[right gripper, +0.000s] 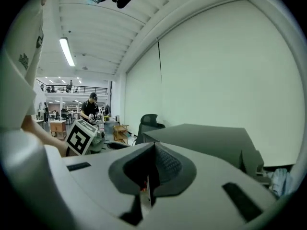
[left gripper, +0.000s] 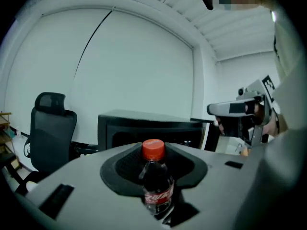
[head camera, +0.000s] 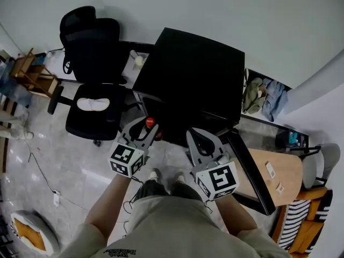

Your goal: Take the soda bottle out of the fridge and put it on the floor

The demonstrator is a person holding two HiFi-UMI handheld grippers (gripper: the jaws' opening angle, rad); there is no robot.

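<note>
The soda bottle (left gripper: 157, 188), dark with a red cap and red label, stands upright between the jaws of my left gripper (left gripper: 154, 163), which is shut on its body. In the head view the red cap of the bottle (head camera: 150, 122) shows at the tips of the left gripper (head camera: 146, 132), in front of the black fridge (head camera: 193, 79). The fridge door (head camera: 250, 168) stands open at the right. My right gripper (head camera: 195, 134) is held beside the left one, jaws shut with nothing in them; in its own view the right gripper (right gripper: 152, 150) shows only a thin seam.
A black office chair (head camera: 94, 90) stands left of the fridge. At the right are a wooden table (head camera: 279, 176) and a striped chair (head camera: 301, 219). Clothes (head camera: 263, 95) lie behind the fridge. A power strip (head camera: 56, 198) and cable lie on the tiled floor (head camera: 80, 165).
</note>
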